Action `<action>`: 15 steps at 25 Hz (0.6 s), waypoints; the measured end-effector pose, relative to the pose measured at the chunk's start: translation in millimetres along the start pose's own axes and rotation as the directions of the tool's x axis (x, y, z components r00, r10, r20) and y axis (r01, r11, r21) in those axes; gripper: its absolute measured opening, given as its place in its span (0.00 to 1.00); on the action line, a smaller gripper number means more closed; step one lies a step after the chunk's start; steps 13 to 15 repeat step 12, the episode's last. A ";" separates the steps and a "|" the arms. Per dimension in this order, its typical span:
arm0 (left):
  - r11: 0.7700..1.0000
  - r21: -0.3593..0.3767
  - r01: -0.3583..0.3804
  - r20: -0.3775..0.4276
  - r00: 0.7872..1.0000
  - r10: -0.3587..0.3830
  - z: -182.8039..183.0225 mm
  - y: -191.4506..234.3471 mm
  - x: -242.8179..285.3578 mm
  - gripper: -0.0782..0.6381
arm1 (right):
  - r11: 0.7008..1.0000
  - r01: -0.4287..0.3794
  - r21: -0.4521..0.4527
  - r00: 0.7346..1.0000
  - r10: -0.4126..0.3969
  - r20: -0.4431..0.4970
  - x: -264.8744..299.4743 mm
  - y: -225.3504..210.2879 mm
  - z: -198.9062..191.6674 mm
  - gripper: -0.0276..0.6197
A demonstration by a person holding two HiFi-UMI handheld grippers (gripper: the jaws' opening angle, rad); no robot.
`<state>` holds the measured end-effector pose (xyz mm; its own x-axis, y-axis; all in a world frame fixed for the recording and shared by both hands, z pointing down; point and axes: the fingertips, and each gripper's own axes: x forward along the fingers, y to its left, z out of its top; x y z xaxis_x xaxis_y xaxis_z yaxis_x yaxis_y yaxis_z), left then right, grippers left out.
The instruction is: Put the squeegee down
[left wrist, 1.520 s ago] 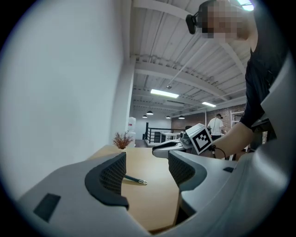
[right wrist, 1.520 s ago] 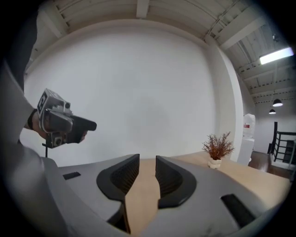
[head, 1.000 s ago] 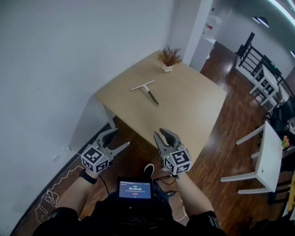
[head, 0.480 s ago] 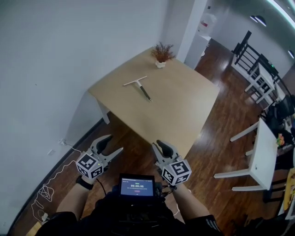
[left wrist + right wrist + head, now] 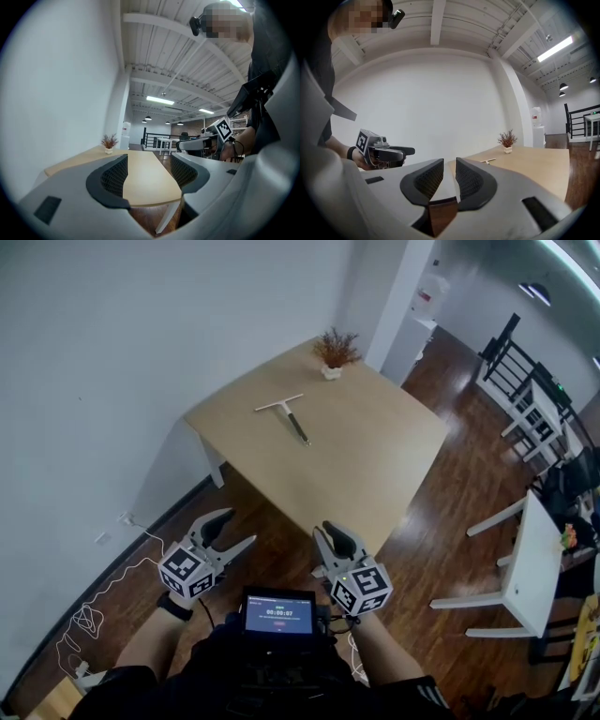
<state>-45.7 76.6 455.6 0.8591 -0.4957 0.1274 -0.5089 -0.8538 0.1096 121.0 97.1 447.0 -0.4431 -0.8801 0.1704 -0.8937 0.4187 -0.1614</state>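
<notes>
Tabletop [image 5: 375, 456], head view: the squeegee [image 5: 286, 414] lies flat on it, near the potted plant [image 5: 337, 350] and well apart from both grippers. The table sits farther off than a second ago, so the person has backed away. Left gripper view: left gripper [image 5: 149, 173] released, jaws wide, nothing between. Right gripper view: right gripper [image 5: 444, 180] narrowly parted, empty; the pale bar beyond is probably the squeegee. Task judged complete.

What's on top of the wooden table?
A squeegee lies flat on the table, and a small potted plant stands near the far corner. The rest of the top shows bare. Nothing covers either one; only the space beneath the top is hidden.
</notes>
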 end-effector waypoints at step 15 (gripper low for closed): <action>1.000 0.015 -0.010 0.012 1.000 0.010 5.5 2.8 -1.0 0.52 | 1.000 0.013 0.001 1.000 -0.013 -0.006 -3.7 -3.9 -0.9 0.20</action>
